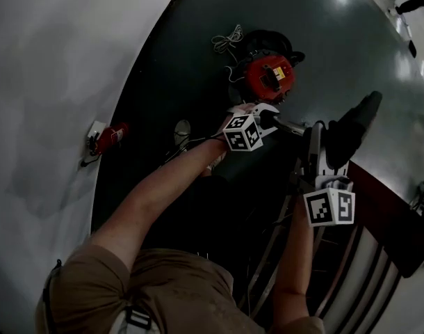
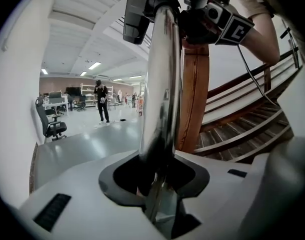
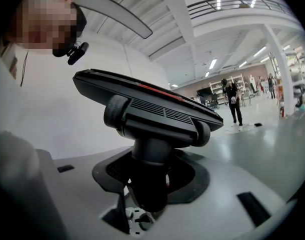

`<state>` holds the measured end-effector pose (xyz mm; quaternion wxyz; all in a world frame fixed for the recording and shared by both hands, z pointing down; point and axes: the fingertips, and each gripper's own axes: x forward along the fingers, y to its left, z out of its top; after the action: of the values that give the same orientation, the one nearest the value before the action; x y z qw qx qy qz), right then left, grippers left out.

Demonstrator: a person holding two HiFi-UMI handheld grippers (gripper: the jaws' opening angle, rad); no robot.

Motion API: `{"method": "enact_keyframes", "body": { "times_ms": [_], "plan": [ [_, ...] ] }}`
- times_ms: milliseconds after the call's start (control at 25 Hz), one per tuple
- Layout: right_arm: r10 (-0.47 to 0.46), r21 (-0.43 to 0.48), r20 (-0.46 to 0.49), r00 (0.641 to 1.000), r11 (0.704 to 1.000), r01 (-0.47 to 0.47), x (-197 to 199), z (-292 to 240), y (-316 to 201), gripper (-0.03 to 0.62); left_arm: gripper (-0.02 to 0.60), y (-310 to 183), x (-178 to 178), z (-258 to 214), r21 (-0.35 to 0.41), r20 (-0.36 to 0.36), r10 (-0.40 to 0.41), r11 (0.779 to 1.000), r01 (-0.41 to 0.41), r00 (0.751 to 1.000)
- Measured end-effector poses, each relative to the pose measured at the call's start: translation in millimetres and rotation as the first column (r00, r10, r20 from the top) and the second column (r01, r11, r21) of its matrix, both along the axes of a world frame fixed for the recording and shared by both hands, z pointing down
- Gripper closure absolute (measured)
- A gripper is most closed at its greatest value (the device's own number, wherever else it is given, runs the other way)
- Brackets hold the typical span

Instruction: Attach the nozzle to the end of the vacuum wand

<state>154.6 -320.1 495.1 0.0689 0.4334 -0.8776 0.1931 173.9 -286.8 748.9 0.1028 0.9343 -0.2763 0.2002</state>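
My left gripper (image 1: 265, 121) is shut on the chrome vacuum wand (image 1: 290, 125). In the left gripper view the wand (image 2: 161, 84) rises from between the jaws of the left gripper (image 2: 158, 199) to the top of the picture. There it meets the black nozzle (image 2: 141, 14), which the right gripper (image 2: 212, 19) holds. Whether the two are joined I cannot tell. My right gripper (image 1: 319, 160) is shut on the neck of the black floor nozzle (image 1: 352, 128). In the right gripper view the nozzle (image 3: 147, 109) stands wide above the right gripper (image 3: 146, 196).
A red vacuum canister (image 1: 269, 76) with a white cord (image 1: 228, 42) sits on the dark floor beyond the grippers. A wooden post (image 2: 193, 99) and stairs (image 2: 242, 129) stand close behind the wand. Far off are a standing person (image 2: 101, 101) and an office chair (image 2: 50, 124).
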Motion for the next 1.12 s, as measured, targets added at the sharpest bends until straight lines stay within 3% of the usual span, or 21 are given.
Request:
{"method": "enact_keyframes", "body": {
  "times_ms": [120,480,560,680,760,920,1000,1040,1120],
  "plan": [
    [0.014,0.070,-0.047,0.999,0.997,-0.011,2,3,5,0.410,0.446,-1,4,3,-0.002,-0.001,-0.035,0.999,0.035,0.999],
    [0.004,0.021,-0.032,0.999,1.000,-0.003,3,6,-2,0.411,0.448,-2,6,4,-0.018,0.057,-0.059,0.998,0.060,0.997],
    [0.002,0.045,-0.028,1.000,0.999,-0.001,1,3,-1,0.411,0.448,-2,4,5,-0.040,0.068,-0.051,0.998,0.054,0.996],
    [0.026,0.170,0.033,0.999,0.985,-0.031,4,-1,14,0.410,0.436,4,-2,4,-0.113,-0.021,-0.044,0.993,0.042,0.999],
    [0.009,0.197,0.049,0.999,0.980,-0.018,1,0,29,0.410,0.423,17,-10,-1,-0.113,-0.088,-0.033,0.993,0.023,0.996],
    [-0.094,0.116,-0.032,0.995,0.988,0.097,-25,2,38,0.411,0.342,40,-22,-12,-0.031,-0.076,0.058,0.998,-0.060,0.995],
    [-0.133,0.050,-0.073,0.988,0.989,0.137,-34,5,38,0.411,0.342,45,-24,-15,0.003,-0.063,0.080,0.997,-0.080,0.995],
    [-0.141,0.009,-0.075,0.987,0.990,0.142,-37,7,37,0.411,0.347,44,-26,-17,0.012,-0.068,0.080,0.997,-0.079,0.994],
    [-0.137,-0.070,-0.044,0.990,0.989,0.134,-41,12,31,0.411,0.434,37,-29,-20,0.022,-0.081,0.077,0.997,-0.075,0.994]
  ]
}}
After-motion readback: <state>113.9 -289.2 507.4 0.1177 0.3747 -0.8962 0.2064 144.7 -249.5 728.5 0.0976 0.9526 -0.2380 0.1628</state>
